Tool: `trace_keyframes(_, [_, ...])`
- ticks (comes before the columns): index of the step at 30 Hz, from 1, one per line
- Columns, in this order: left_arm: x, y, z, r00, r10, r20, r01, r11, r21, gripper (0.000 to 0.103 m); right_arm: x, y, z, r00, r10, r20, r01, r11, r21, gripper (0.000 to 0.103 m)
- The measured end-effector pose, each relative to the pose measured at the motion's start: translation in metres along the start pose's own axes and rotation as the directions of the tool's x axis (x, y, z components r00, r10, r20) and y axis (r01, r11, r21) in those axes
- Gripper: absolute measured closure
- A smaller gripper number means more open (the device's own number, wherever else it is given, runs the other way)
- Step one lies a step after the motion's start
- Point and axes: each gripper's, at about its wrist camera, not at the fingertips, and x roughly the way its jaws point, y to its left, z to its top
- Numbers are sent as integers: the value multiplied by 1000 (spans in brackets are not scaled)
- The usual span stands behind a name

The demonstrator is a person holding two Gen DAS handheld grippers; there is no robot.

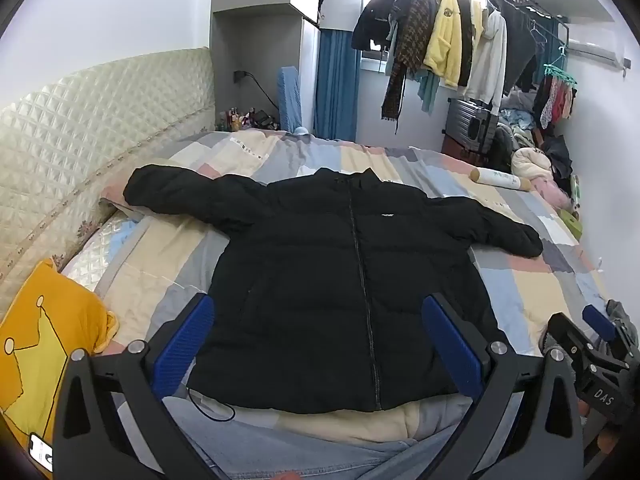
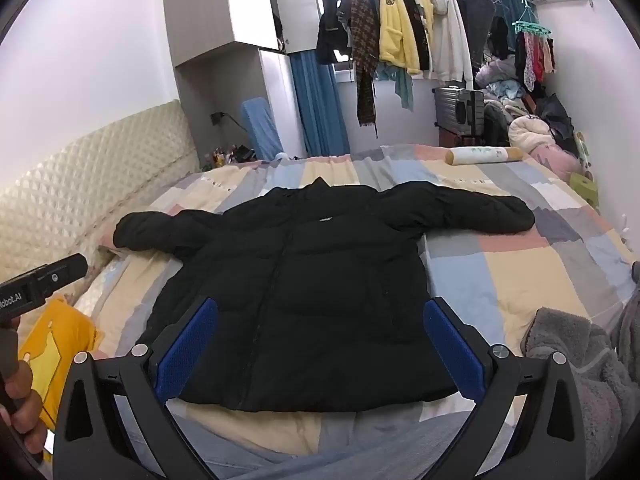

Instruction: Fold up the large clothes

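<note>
A black puffer jacket point(image 1: 320, 264) lies flat on the patchwork bedspread point(image 1: 532, 280), zip side up, collar away from me, both sleeves spread out sideways. My left gripper point(image 1: 320, 344) hovers over the jacket's near hem, open wide, nothing between its blue pads point(image 1: 186, 344). In the right wrist view the same jacket point(image 2: 304, 280) fills the middle. My right gripper point(image 2: 320, 342) is open too and hangs over the hem's right half, its blue pads point(image 2: 452, 340) apart from the cloth. Neither gripper holds anything.
A quilted headboard point(image 1: 80, 120) runs along the left. A yellow pillow point(image 1: 44, 340) and a phone point(image 1: 40, 450) lie at the near left. A bolster point(image 1: 500, 178) lies far right. Grey fleece point(image 2: 580, 380) sits near right. Clothes hang on a rack point(image 1: 440, 40).
</note>
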Motion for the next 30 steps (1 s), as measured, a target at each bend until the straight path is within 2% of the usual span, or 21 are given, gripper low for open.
trace_keyframes(12, [2,-3,1,999,-21,-26,22,1000,16,0,1,-5,0,1000,-17,0,17,1000,7,0])
trace_keyframes(30, [6,-4,0,999,-12,-42,12,1000,18,0,0,-9,1,1000,-21,1,21,1000,6,0])
